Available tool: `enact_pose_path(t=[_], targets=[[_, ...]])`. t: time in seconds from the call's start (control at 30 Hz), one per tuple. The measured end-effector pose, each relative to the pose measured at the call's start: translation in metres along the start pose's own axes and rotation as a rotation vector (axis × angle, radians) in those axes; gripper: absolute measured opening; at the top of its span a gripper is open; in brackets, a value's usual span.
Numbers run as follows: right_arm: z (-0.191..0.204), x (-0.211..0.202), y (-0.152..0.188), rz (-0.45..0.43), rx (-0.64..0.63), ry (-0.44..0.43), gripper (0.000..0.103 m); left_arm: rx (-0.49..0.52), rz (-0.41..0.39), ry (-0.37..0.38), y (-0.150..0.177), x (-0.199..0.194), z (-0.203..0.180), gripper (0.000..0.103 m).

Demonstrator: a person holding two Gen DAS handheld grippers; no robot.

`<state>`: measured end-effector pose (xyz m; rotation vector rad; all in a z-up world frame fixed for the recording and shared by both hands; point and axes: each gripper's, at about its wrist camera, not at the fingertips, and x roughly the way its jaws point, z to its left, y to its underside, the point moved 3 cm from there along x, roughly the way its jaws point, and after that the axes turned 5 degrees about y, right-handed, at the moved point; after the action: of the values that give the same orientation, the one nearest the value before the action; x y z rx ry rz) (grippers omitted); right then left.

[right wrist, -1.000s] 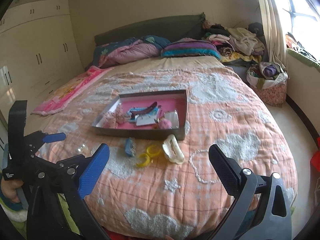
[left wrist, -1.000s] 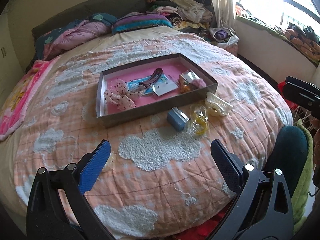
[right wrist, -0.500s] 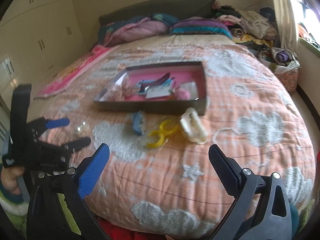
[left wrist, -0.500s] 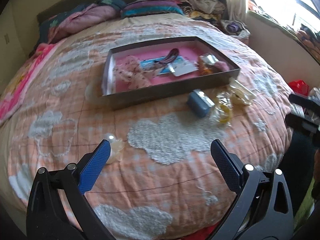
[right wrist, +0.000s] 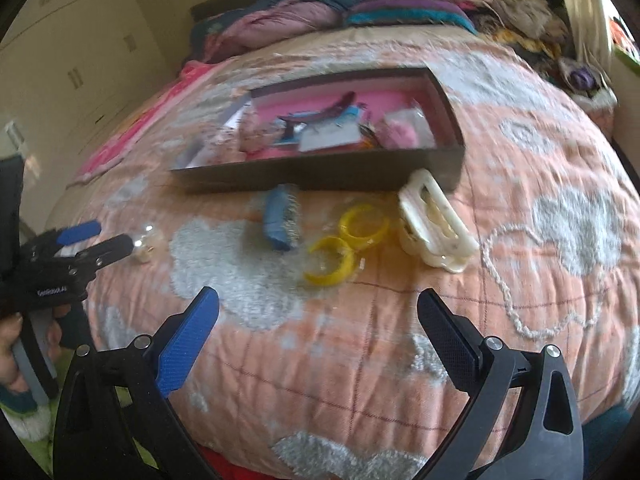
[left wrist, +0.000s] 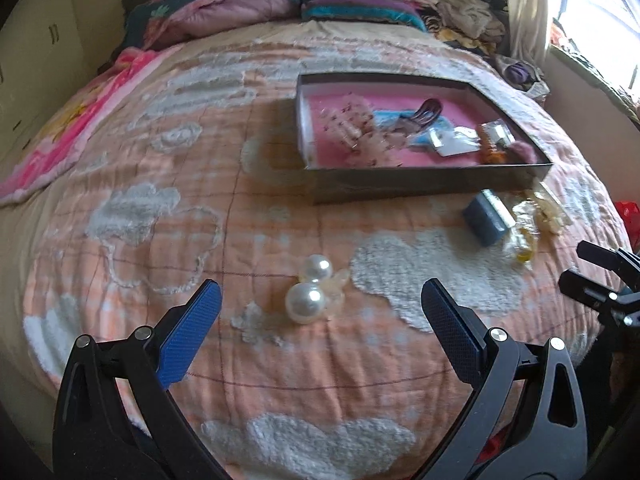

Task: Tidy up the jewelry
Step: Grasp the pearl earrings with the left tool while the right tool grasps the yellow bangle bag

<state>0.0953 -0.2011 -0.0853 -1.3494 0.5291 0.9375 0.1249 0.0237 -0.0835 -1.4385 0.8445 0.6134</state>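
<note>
A dark box with a pink lining (left wrist: 432,186) (right wrist: 320,172) lies on the bed and holds several hair clips and accessories. Two large pearl earrings (left wrist: 308,296) (right wrist: 145,249) lie on the quilt just beyond my open, empty left gripper (left wrist: 320,322). In front of the box lie a blue comb clip (right wrist: 278,220) (left wrist: 486,220), two yellow hoops (right wrist: 348,244) and a cream claw clip (right wrist: 434,224). My right gripper (right wrist: 318,322) is open and empty, a little short of the hoops. The left gripper also shows in the right wrist view (right wrist: 96,240).
The bed has a peach quilt with white cloud patches (left wrist: 432,276). Pillows and bedding (left wrist: 224,12) lie at the head, a clothes pile (left wrist: 464,8) at the back right. The bed edge is just under both grippers. Cupboards (right wrist: 72,60) stand on the left.
Both grippers have moved forward and down toward the quilt. The left one swung left, bringing the pearl earrings between its fingers' line. The right one came closer to the yellow hoops.
</note>
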Motion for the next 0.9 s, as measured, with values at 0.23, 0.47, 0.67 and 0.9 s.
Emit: enact_pose_path(t=[0.23,0.47,0.67,0.9], targets=[[-0.002,0.014,-0.005,0.003,-0.002,0.017,0.095,-0.023,0.017,0.03,0.003,0.012,0.009,0.094],[0.005,0.033,-0.01,0.026,-0.016,0.019,0.079,-0.022,0.033,0.021,0.006,0.026,0.011,0.092],[-0.003,0.044,-0.014,0.029,0.014,0.029,0.074,-0.022,0.067,0.022,0.01,0.036,0.011,0.071],[-0.004,0.053,-0.016,0.038,0.031,0.042,0.072,-0.012,0.065,0.026,0.004,0.048,0.006,0.033]])
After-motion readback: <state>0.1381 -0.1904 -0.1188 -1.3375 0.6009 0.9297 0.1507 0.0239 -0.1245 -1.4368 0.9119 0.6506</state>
